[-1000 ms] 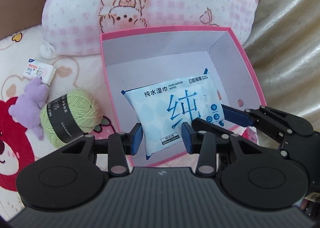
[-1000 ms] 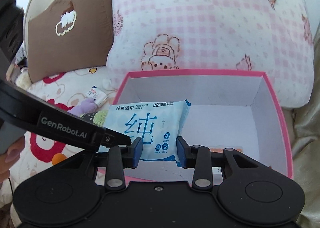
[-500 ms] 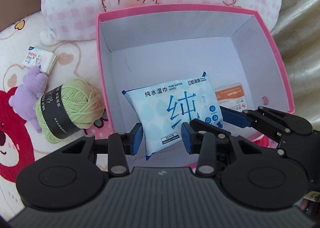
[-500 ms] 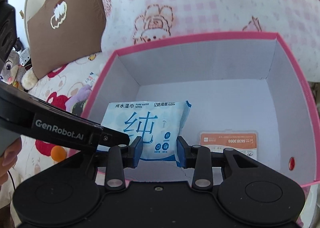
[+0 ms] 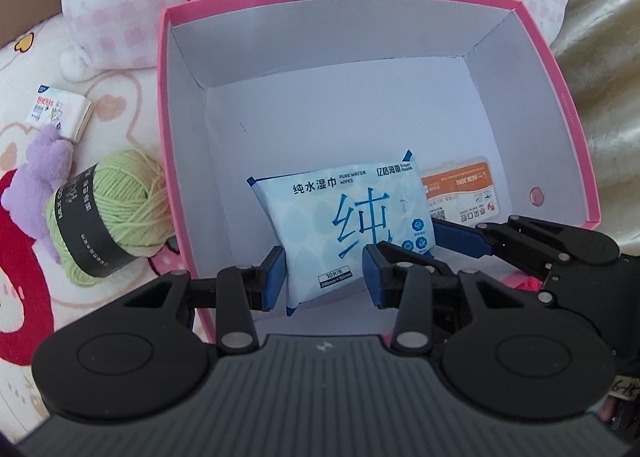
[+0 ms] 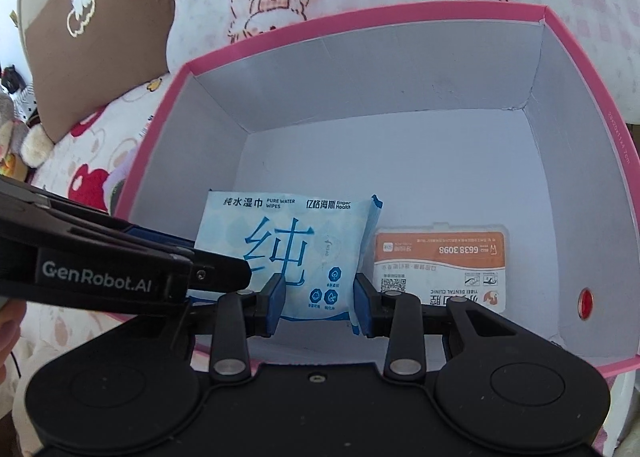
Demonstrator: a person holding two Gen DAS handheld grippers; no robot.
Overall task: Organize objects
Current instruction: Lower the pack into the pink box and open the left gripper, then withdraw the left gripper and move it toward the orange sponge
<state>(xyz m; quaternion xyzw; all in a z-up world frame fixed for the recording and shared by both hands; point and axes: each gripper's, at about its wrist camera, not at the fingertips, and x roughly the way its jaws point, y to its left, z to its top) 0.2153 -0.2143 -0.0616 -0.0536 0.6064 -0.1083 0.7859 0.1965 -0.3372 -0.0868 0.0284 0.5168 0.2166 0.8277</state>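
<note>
Bedding beside the pink box [image 5: 168, 161] holds yarn [image 5: 112, 213] – both hand-held grippers [image 5: 324, 277] [image 6: 318, 307] apparently clench one wipes pack [image 5: 352, 225].

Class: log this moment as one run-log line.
wipes: held by both grippers | left: shut | right: shut | place: inside box

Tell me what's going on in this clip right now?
A person is tidying small items into a pink box on a bed. Both the left gripper and the right gripper are shut on one pack of wet wipes, holding it inside the box beside an orange-labelled pack already lying on the bottom. A green yarn ball, a purple plush toy and a small tissue pack lie outside on the bedding.
</note>
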